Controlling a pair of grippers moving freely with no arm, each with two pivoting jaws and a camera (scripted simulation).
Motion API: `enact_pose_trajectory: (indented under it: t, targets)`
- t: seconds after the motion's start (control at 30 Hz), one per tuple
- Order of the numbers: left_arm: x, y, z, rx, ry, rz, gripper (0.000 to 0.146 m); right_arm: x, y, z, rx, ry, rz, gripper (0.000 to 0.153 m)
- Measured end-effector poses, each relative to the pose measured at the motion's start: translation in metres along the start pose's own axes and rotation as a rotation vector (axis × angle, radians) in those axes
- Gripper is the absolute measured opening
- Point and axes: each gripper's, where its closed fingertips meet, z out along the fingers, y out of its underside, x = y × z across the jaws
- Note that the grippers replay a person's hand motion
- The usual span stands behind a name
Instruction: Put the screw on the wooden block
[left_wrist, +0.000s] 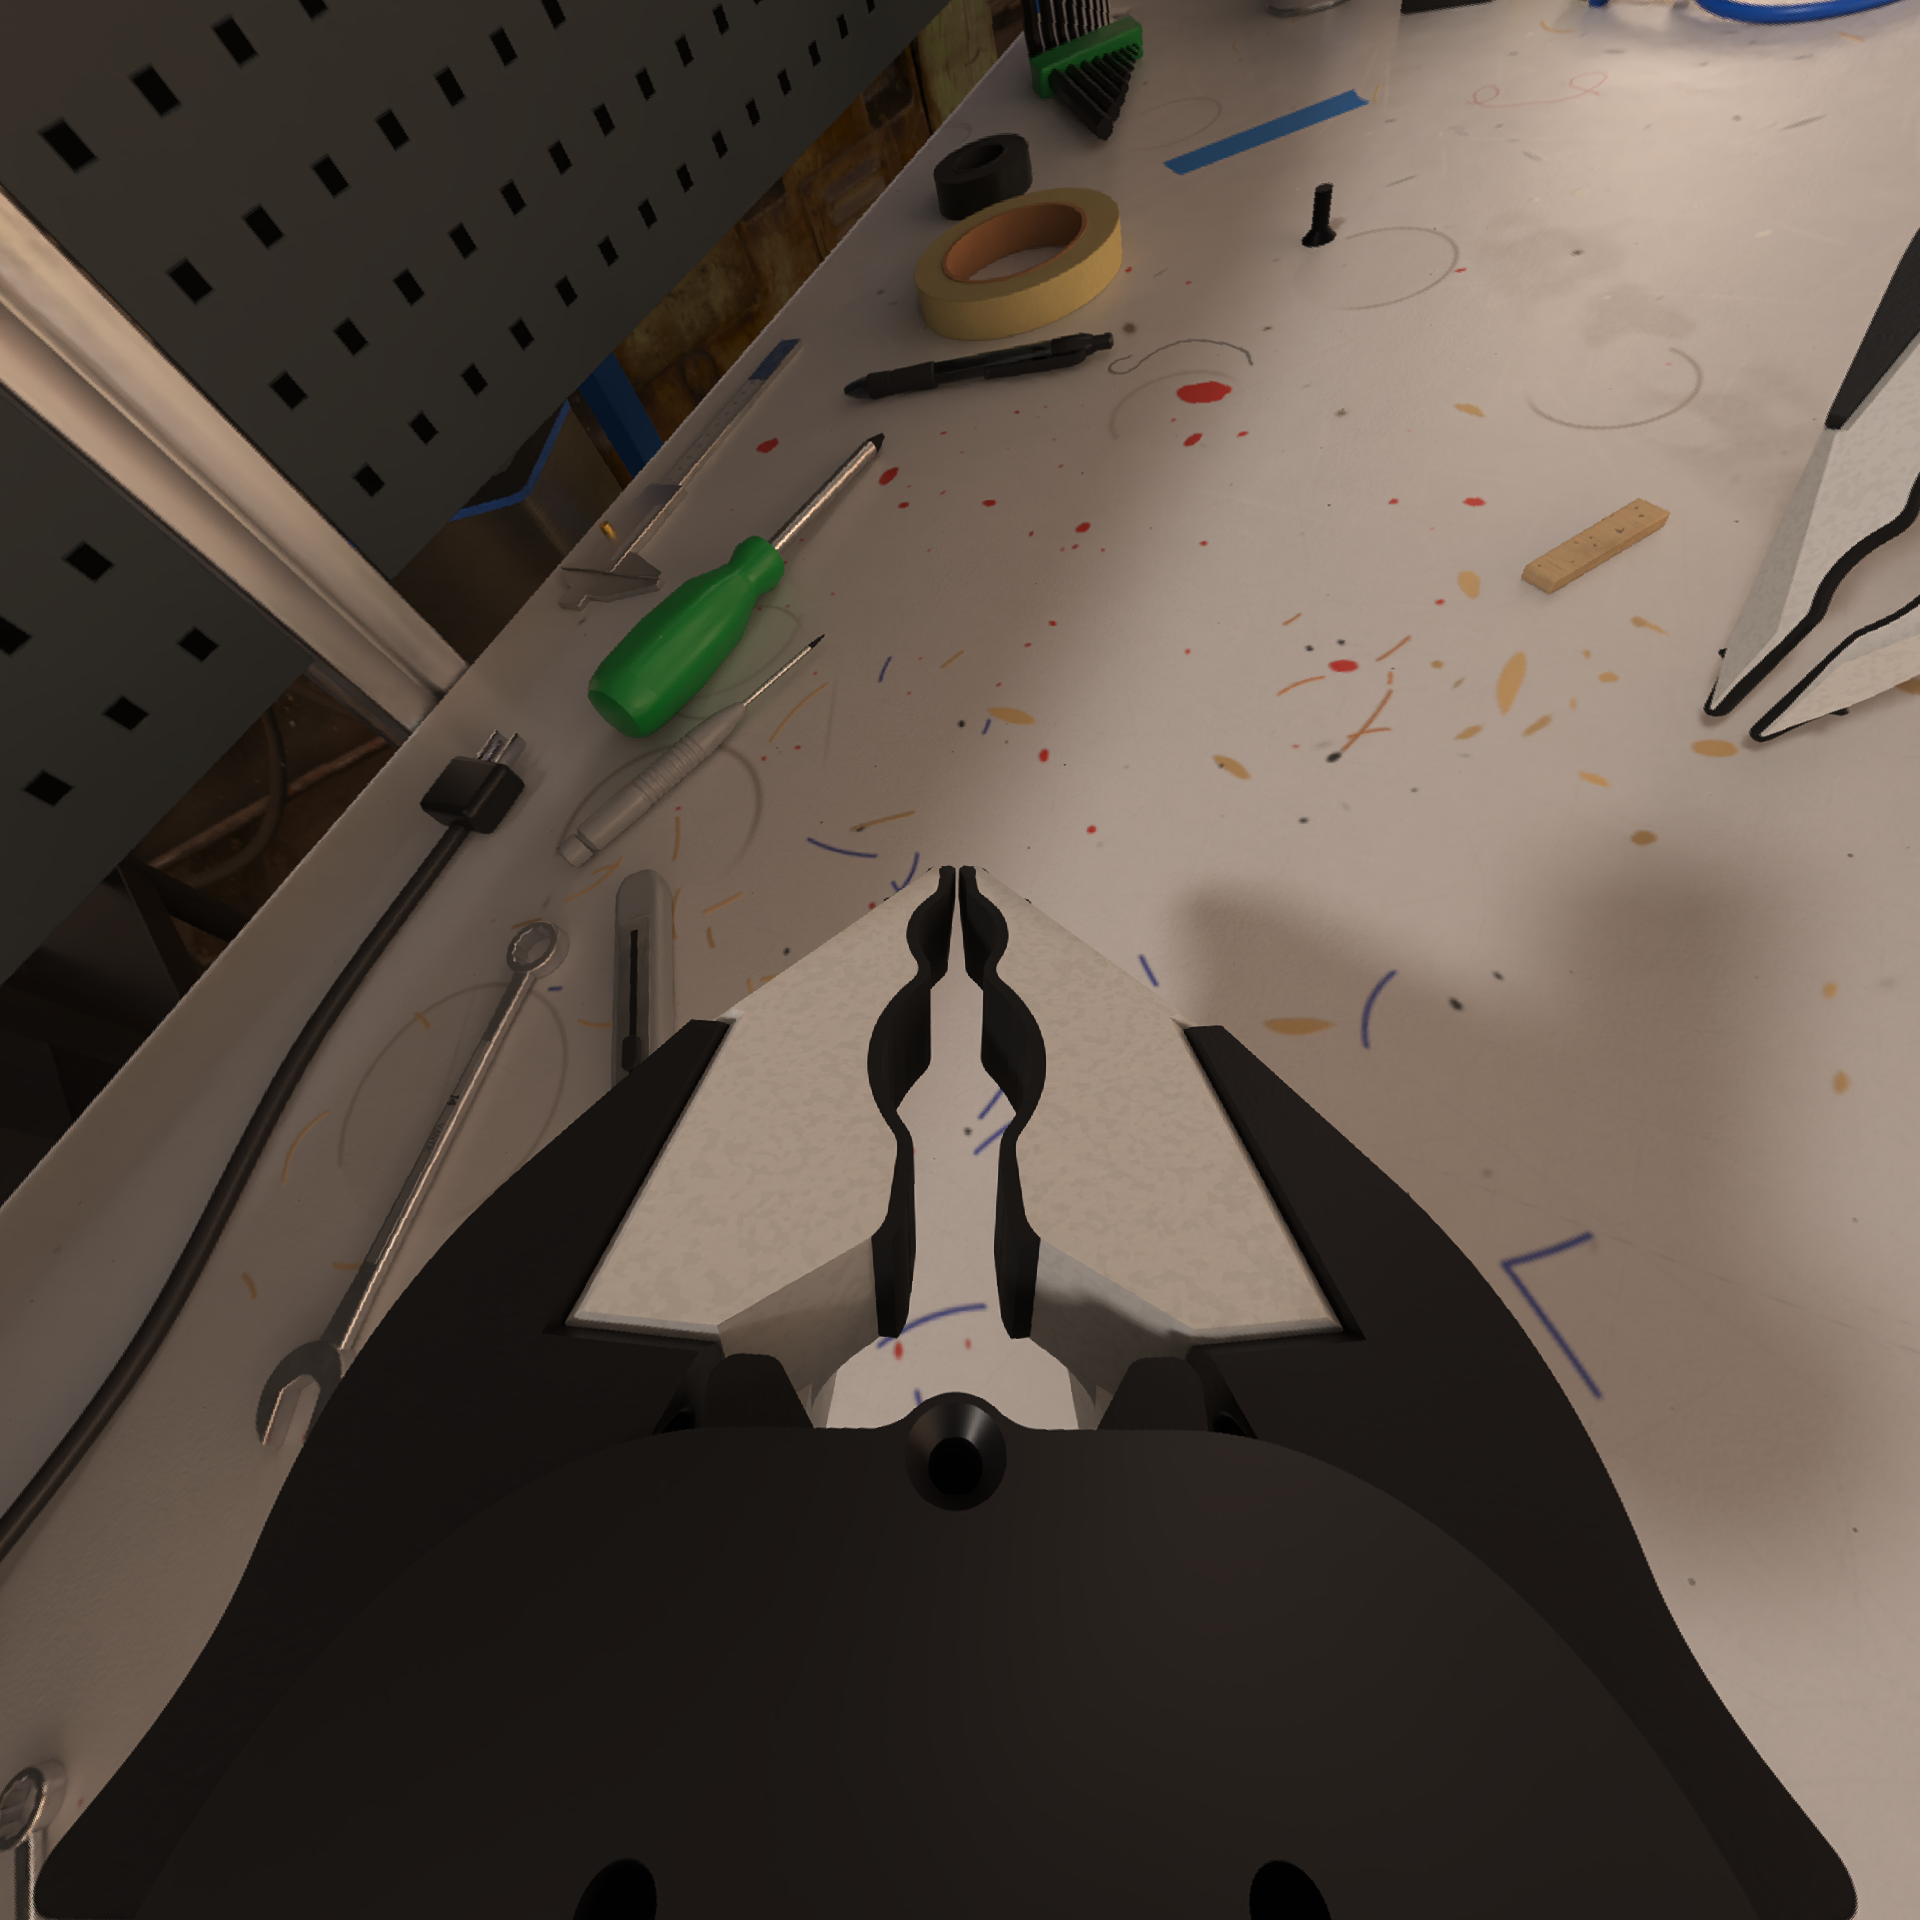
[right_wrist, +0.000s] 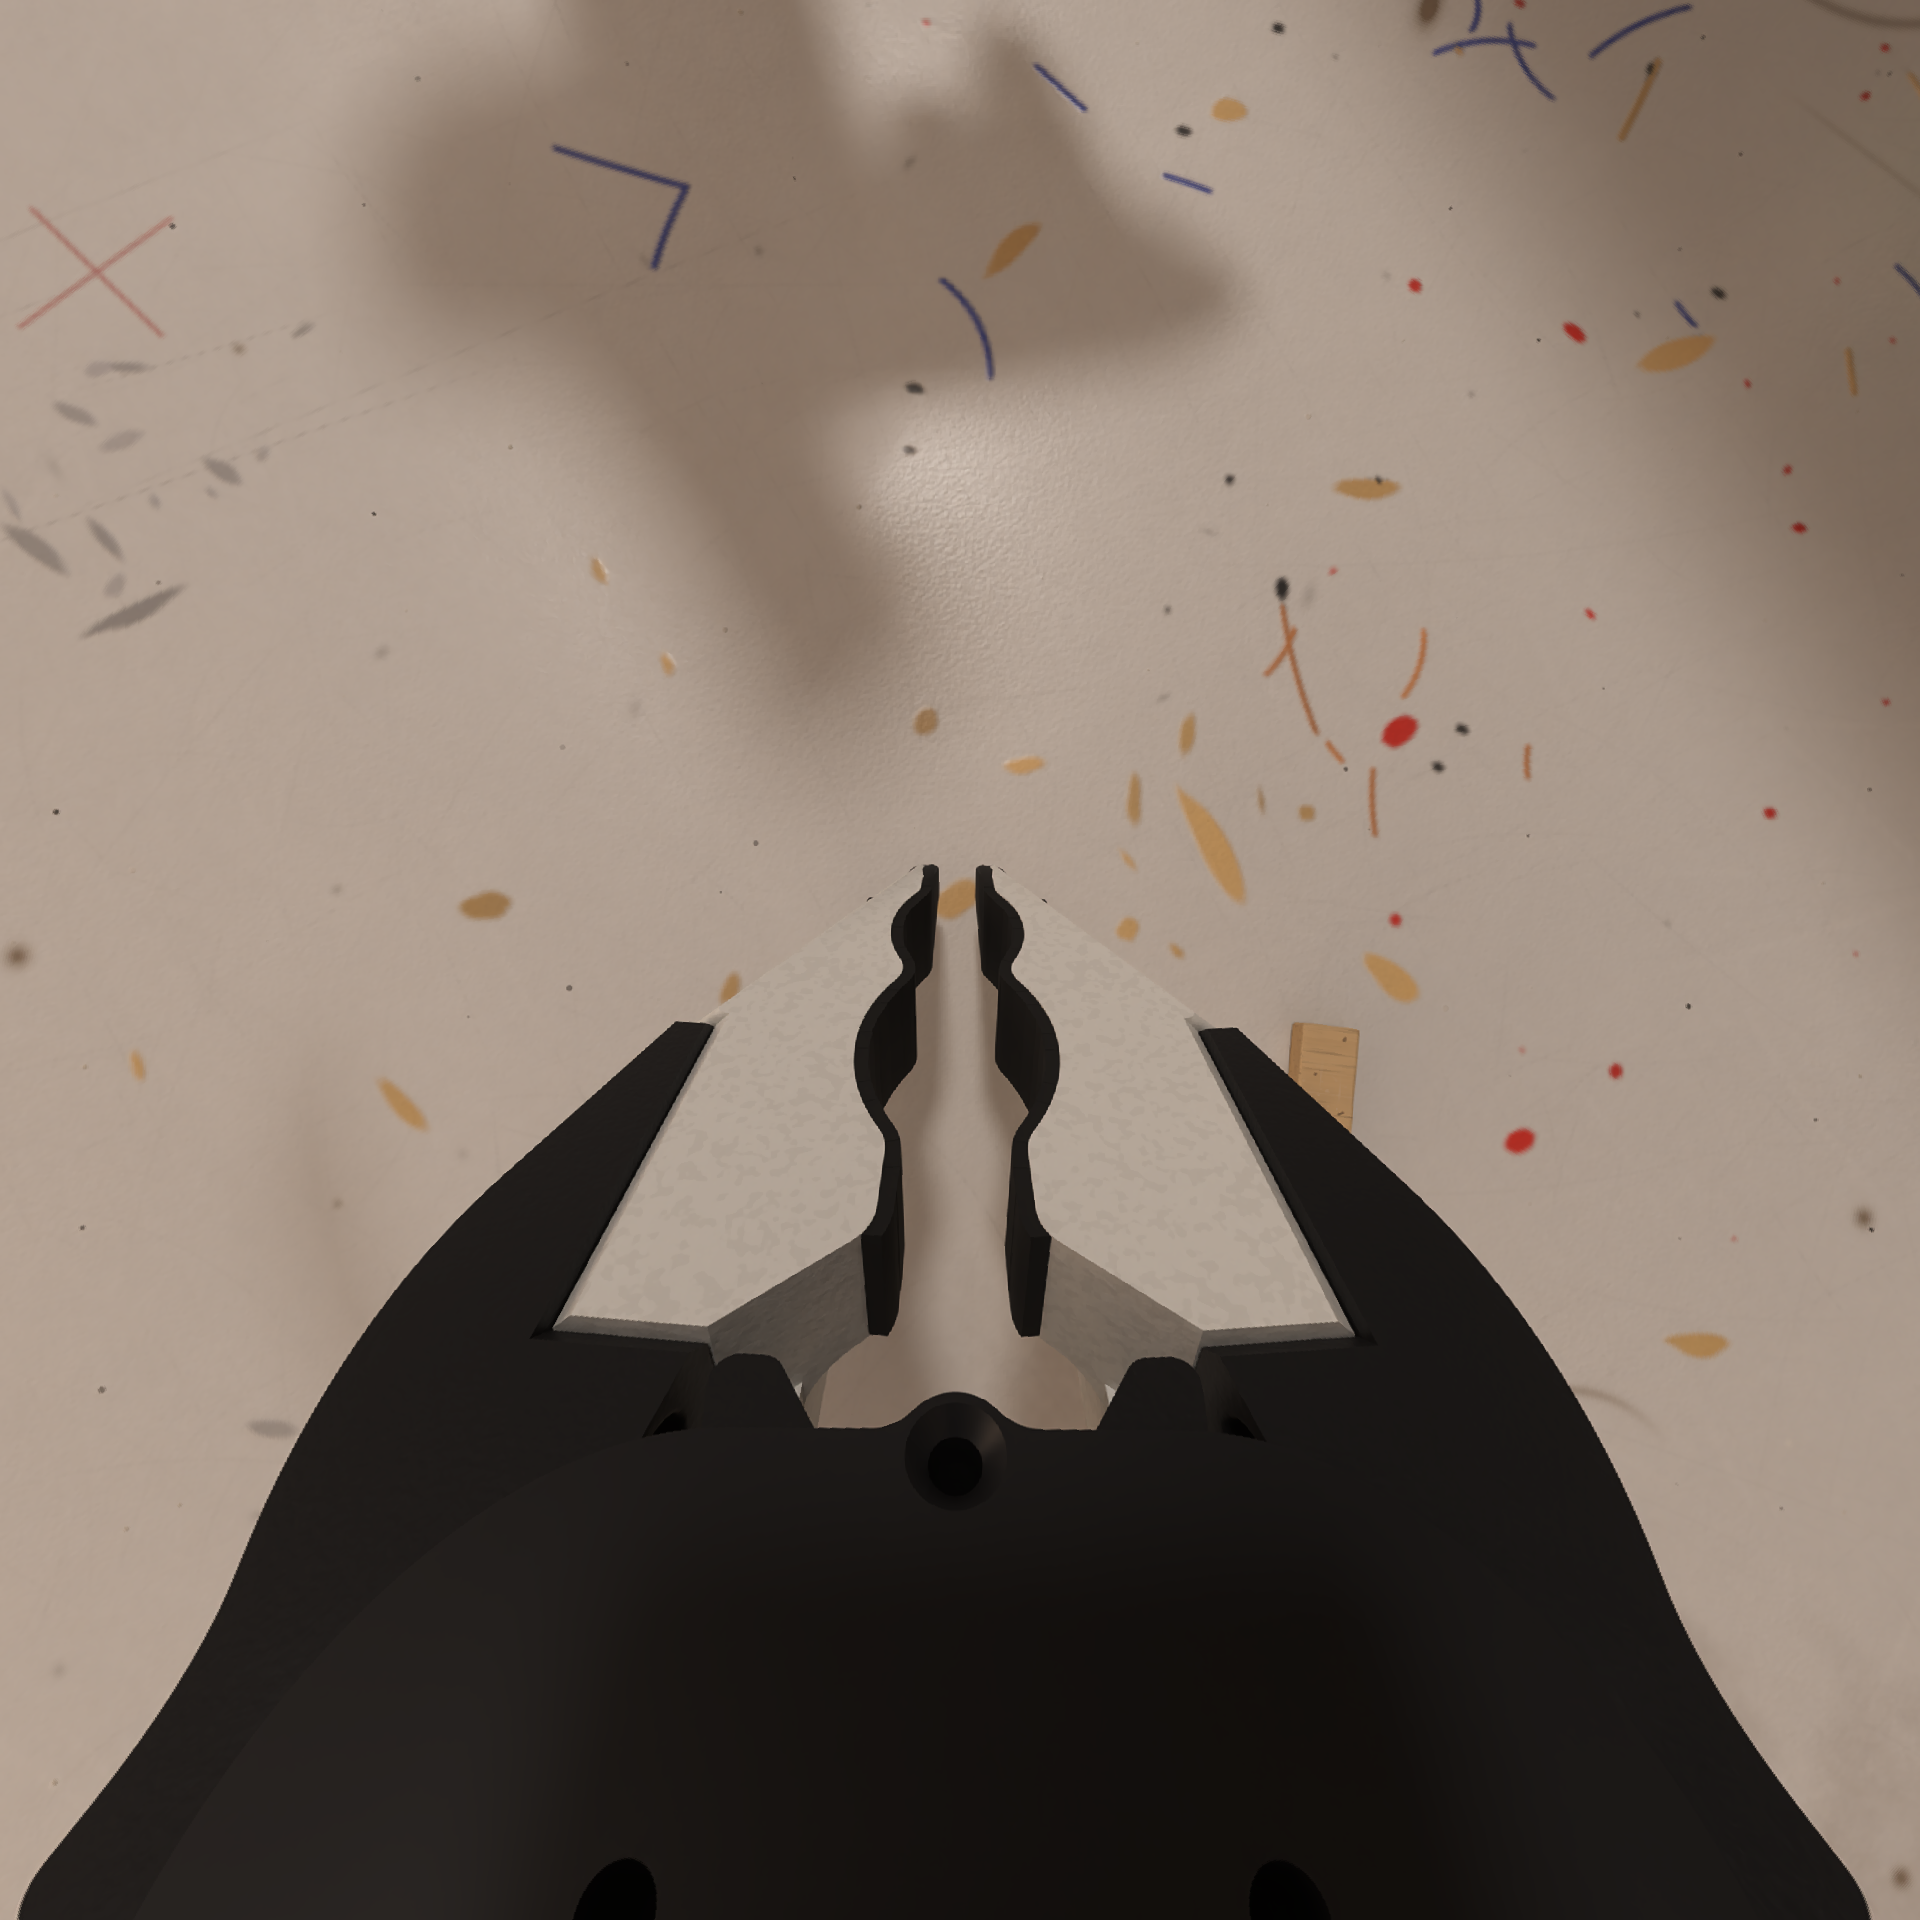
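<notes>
A small black screw (left_wrist: 1320, 216) stands head down on the white workbench, far ahead and to the right of my left gripper (left_wrist: 957, 873), which is shut and empty. The wooden block (left_wrist: 1595, 544) lies flat, nearer and further right. My right gripper (right_wrist: 956, 871) is empty, its jaws a narrow gap apart, and points down at the bench. The block's end (right_wrist: 1325, 1070) shows just right of its right finger. The right gripper (left_wrist: 1737, 724) also shows at the left wrist view's right edge, close to the block. The screw is out of the right wrist view.
Along the bench's left edge lie a masking tape roll (left_wrist: 1018, 260), a black ring (left_wrist: 982, 175), a pen (left_wrist: 977, 366), a green screwdriver (left_wrist: 691, 644), a utility knife (left_wrist: 639, 966), a wrench (left_wrist: 416, 1174) and a cable (left_wrist: 260, 1091). A pegboard (left_wrist: 364, 208) stands beyond them.
</notes>
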Motion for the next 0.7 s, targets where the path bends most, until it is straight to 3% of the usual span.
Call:
enact_pose_trajectory:
  t: [0.5, 0.7]
  targets:
    - [-0.0023, 0.0007, -0.0001, 0.001, -0.001, -0.011, 0.0, -0.0006, 0.0054, 0.001, -0.026, 0.001, 0.008, 0.011]
    - [0.0008, 0.0013, 0.0035, -0.006, 0.006, -0.01, 0.0, -0.001, 0.007, -0.0017, -0.021, -0.003, 0.009, 0.033]
